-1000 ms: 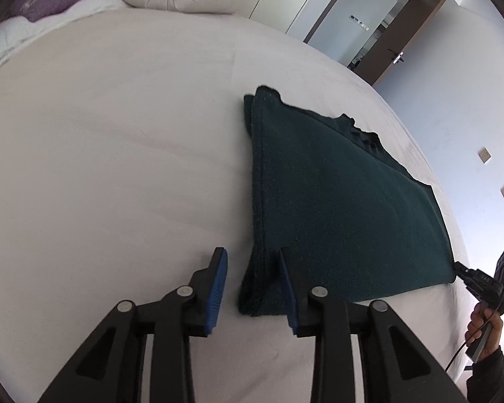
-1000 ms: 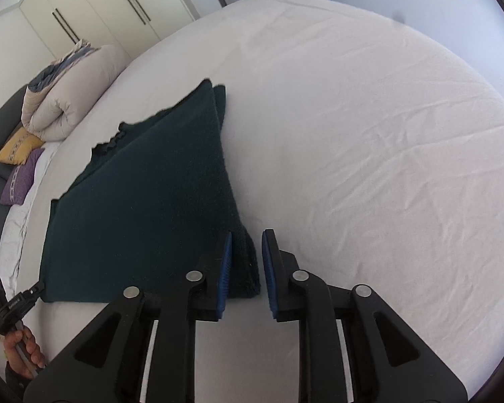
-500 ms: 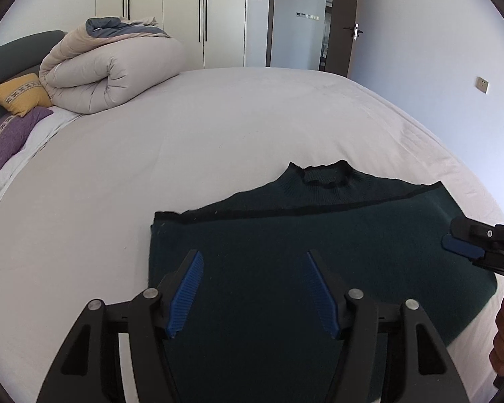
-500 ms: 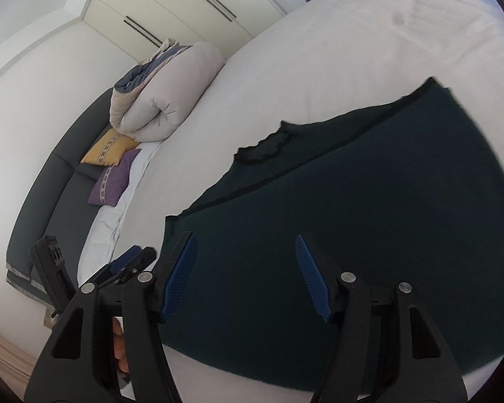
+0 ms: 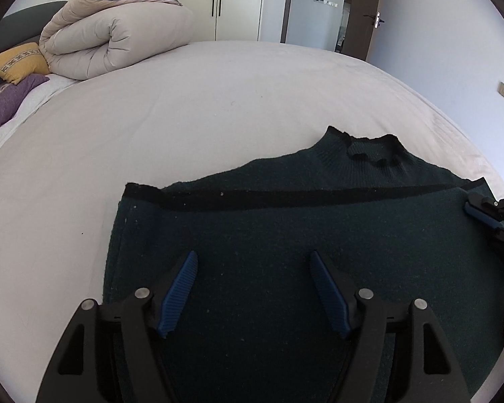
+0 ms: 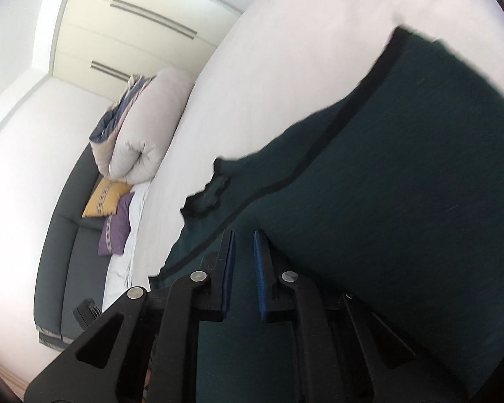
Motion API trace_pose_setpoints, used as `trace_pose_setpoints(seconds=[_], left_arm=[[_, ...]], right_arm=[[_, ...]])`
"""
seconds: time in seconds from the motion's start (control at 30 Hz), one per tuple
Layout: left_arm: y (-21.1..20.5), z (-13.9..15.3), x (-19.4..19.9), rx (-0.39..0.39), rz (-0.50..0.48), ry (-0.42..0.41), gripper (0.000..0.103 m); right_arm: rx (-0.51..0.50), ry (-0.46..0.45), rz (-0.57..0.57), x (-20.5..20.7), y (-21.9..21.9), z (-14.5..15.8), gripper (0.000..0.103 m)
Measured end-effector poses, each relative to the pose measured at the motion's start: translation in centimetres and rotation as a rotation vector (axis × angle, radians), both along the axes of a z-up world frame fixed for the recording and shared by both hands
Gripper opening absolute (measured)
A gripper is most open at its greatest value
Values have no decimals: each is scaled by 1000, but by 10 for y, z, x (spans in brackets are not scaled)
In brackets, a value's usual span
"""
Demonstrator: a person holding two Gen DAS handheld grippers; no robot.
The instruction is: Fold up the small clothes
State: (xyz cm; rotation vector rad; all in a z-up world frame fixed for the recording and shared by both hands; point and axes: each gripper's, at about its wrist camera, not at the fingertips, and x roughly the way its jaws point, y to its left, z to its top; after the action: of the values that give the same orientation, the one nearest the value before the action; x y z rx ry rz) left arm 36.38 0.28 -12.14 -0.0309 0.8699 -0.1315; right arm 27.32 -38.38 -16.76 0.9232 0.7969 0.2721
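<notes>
A dark green knit sweater (image 5: 302,235) lies folded on the white bed (image 5: 184,107), its collar (image 5: 366,149) at the far edge and a black hem band across it. My left gripper (image 5: 253,262) is wide open and empty, hovering just above the sweater's near half. My right gripper (image 6: 244,240) has its jaws nearly together with a narrow gap, at the black-banded edge of the sweater (image 6: 403,184); whether cloth sits between the pads is unclear. It also shows at the right edge of the left wrist view (image 5: 484,211).
A rolled beige duvet (image 5: 114,37) lies at the bed's far left with a yellow pillow (image 5: 18,60) and a purple pillow (image 5: 6,104). Wardrobe doors (image 5: 198,0) and a dark door (image 5: 373,10) stand behind. A dark grey headboard (image 6: 64,235) shows in the right wrist view.
Both grippers let go of the sweater's corners and swung over the folded cloth. The left opened wide and stays open; the right opened, then closed down to a narrow gap at the banded edge.
</notes>
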Motion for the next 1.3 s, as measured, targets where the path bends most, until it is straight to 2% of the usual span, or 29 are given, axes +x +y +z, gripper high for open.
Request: trace_pose_setpoints(seconds=[0.13,0.17,0.27,0.37,0.5,0.6,0.67,0.73,0.8,0.87,0.93,1.0,1.13,1.2,1.23,1.3], left_arm=[[-1,1,-1,10,-2,-9,73],[-2,1,-2,11,-1,-10,73],[-2,0,-4,14,1,-17,74],[-3,1,-6,20,4,-23,74],[-4,1,-6,22,4,-24,74],[-4,1,-6,21,4,-25,74],[-3,1,-6,17,4,-27,74],[-1,1,-6,4,1,-25,74],[3,5,-6,-21,0,-10,73],[5,13,-13,-43,13,23,70],[2,25,-33,-121,-4,37,62],[-13,37,-59,-163,-51,22,62],[-45,22,-87,-121,-139,80,59],[-40,14,-94,-123,-124,94,55],[-32,13,-96,-139,-113,98,48],[-13,11,-101,-148,-89,98,42]], right_arm=[[-77,29,-186,-17,-60,4,9],[-96,38,-228,-22,-70,7,12],[-166,21,-293,-41,-81,25,13],[-158,-44,-185,-49,-49,44,13],[-144,-79,91,-49,39,51,13],[-96,-29,233,-43,100,28,13],[-71,23,274,-39,127,6,13],[-90,72,302,-42,144,-17,13],[-45,43,292,-44,140,-26,13],[2,52,247,-45,123,-29,13],[42,53,172,-49,98,-31,12],[65,41,84,-54,72,-32,12],[78,32,-61,-66,30,-34,12],[72,33,-111,-71,11,-31,12],[67,33,-129,-72,3,-31,12],[35,37,-165,-81,-11,-30,12]])
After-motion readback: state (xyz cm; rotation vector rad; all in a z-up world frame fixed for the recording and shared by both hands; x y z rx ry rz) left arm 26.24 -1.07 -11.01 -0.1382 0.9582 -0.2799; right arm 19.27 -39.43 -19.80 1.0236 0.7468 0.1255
